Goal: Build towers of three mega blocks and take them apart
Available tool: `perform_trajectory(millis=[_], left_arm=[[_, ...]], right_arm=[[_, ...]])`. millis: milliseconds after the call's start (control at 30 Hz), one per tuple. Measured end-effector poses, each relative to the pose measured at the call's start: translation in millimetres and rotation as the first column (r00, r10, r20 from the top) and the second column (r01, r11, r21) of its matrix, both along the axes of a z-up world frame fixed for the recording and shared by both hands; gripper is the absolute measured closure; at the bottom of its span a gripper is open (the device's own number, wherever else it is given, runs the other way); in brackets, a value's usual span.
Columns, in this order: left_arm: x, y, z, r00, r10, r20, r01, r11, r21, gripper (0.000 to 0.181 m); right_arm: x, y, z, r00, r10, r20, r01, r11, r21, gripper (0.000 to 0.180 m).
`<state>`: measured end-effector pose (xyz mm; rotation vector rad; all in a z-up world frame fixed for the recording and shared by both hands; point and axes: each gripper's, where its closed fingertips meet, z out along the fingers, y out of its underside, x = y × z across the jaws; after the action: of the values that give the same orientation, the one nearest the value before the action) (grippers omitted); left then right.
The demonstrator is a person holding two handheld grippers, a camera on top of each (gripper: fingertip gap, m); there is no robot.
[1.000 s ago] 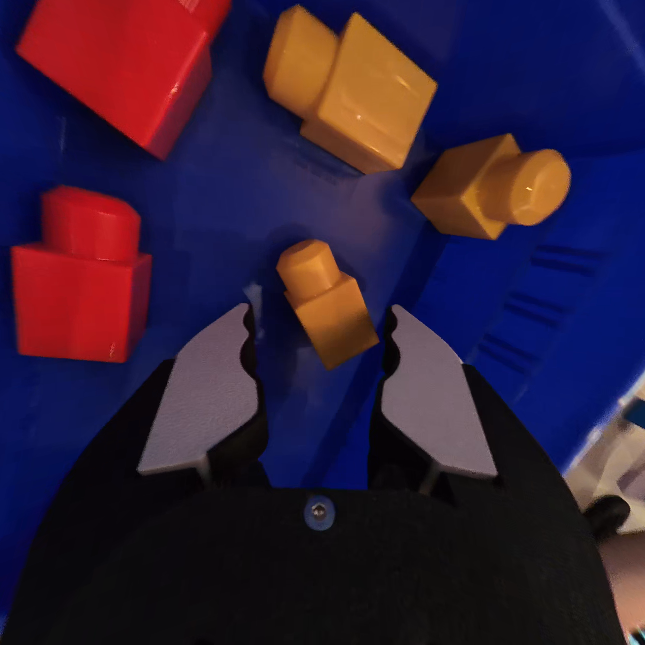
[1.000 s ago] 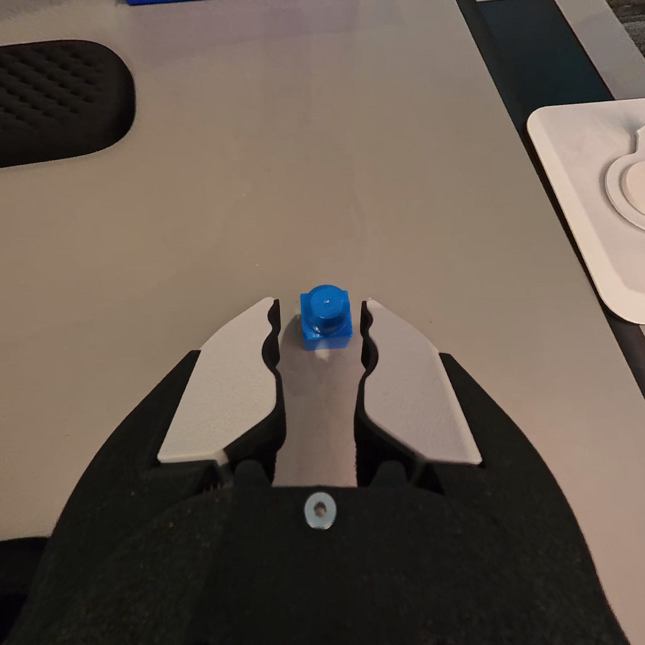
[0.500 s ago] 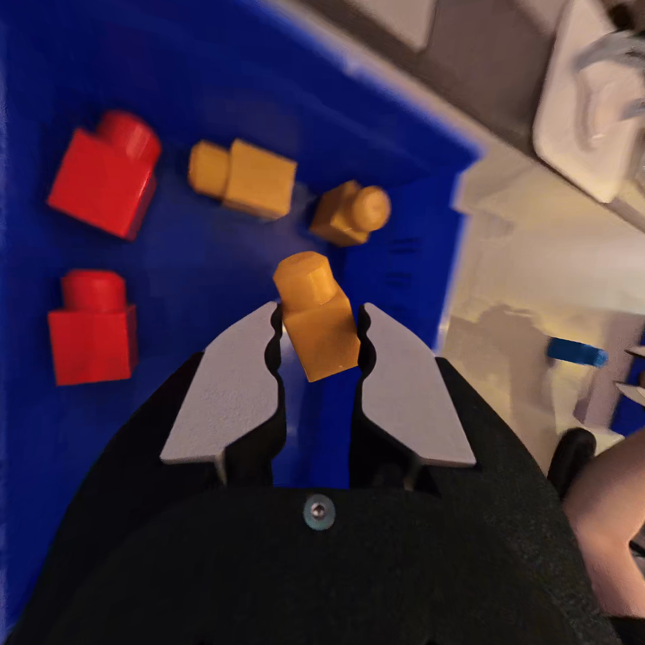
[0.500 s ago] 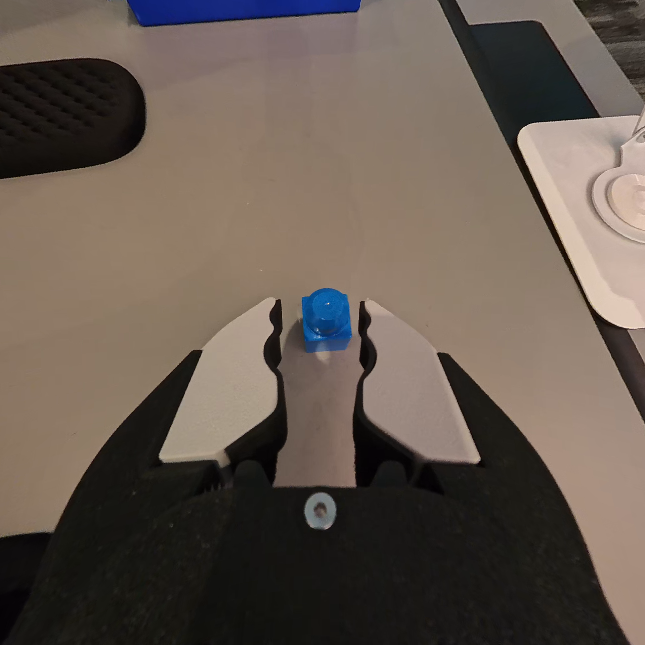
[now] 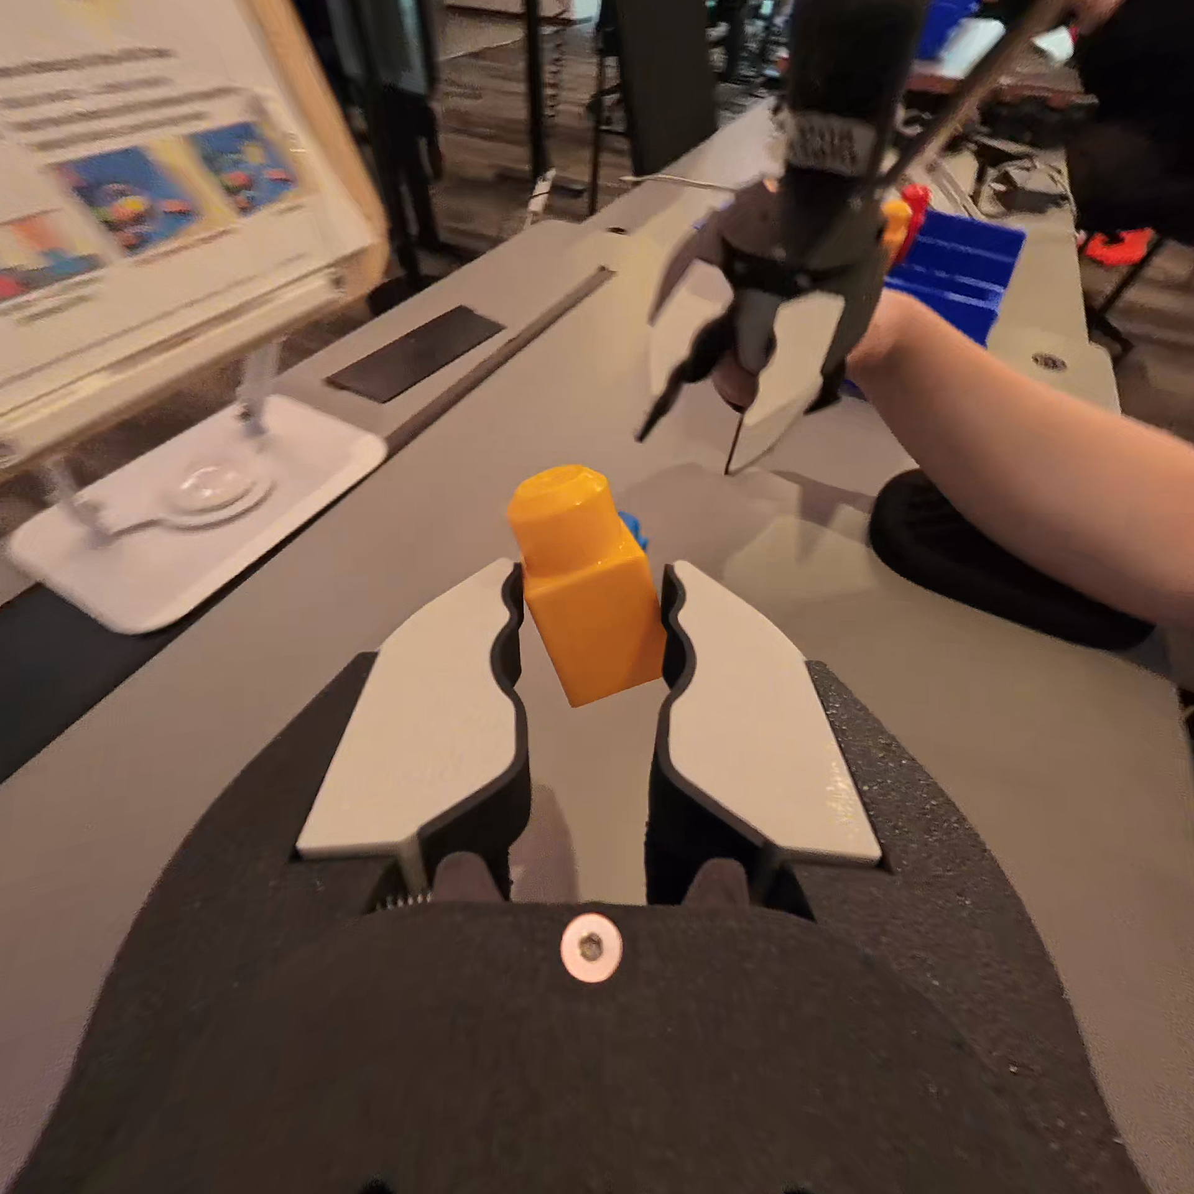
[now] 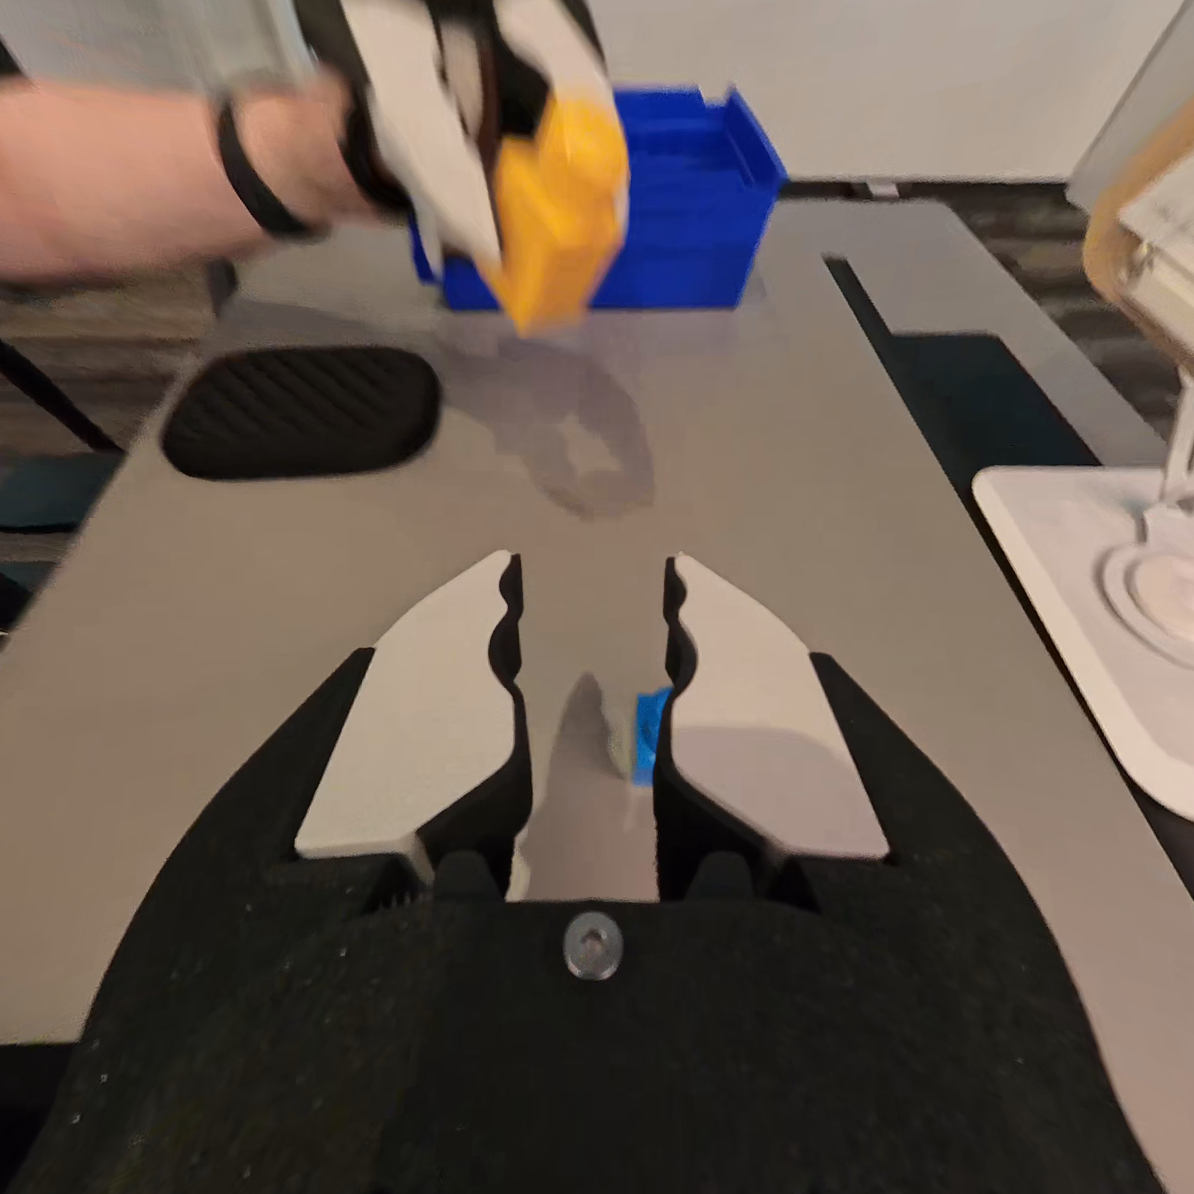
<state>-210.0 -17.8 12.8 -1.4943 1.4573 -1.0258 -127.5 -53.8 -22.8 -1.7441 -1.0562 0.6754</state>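
My left gripper (image 5: 591, 568) is shut on a yellow block (image 5: 591, 601), held stud-up and tilted above the grey table (image 5: 904, 743). A small blue block (image 5: 636, 530) stands on the table just behind it, mostly hidden. My right gripper (image 6: 591, 568) is open and empty. The blue block (image 6: 649, 730) shows low between its fingers, beside the right one and below the tips. In the left wrist view the right gripper (image 5: 691, 449) hangs above the table beyond the blue block. The right wrist view shows the yellow block (image 6: 562, 213), blurred, in the left gripper.
A blue bin (image 6: 698, 213) stands at the table's far end. A black pad (image 6: 303, 413) lies left of it. A white stand base (image 6: 1066, 614) holding a picture board sits at the right edge. A forearm (image 5: 1001, 465) crosses over a second black pad (image 5: 969, 581). Spacing between my two grippers at the tips: around 11 cm.
My left gripper closed on the yellow block in the bin, lifted it out and carried it over the table toward the blue block. My right gripper rose away from the blue block, which stays on the table.
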Motion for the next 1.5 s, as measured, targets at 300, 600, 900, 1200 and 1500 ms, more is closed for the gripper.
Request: perform_trajectory(millis=[300, 600, 900, 1200, 1500], left_arm=[[55, -62, -30, 0.974, -0.221, 0.05, 0.223, 0.974, -0.041, 0.14], [50, -87, -17, 0.946, -0.318, 0.063, 0.32, 0.947, -0.025, 0.14], [4, -41, -23, 0.994, -0.106, 0.04, 0.106, 0.994, 0.007, 0.139], [-144, 59, 40, 0.95, 0.291, 0.115, -0.292, 0.956, -0.006, 0.141], [-279, 162, 7, 0.796, 0.603, -0.06, -0.574, 0.719, -0.391, 0.146]], right_arm=[[-37, -20, 27, 0.977, 0.18, -0.112, -0.177, 0.984, 0.038, 0.141], [-51, -39, 35, 0.929, 0.307, -0.208, -0.314, 0.949, -0.002, 0.151], [59, -16, -34, 0.998, -0.066, 0.026, 0.068, 0.99, -0.12, 0.151], [83, 4, -86, 0.942, -0.16, 0.295, 0.195, 0.977, -0.091, 0.151], [91, 9, -80, 0.931, -0.235, 0.279, 0.265, 0.961, -0.074, 0.132]])
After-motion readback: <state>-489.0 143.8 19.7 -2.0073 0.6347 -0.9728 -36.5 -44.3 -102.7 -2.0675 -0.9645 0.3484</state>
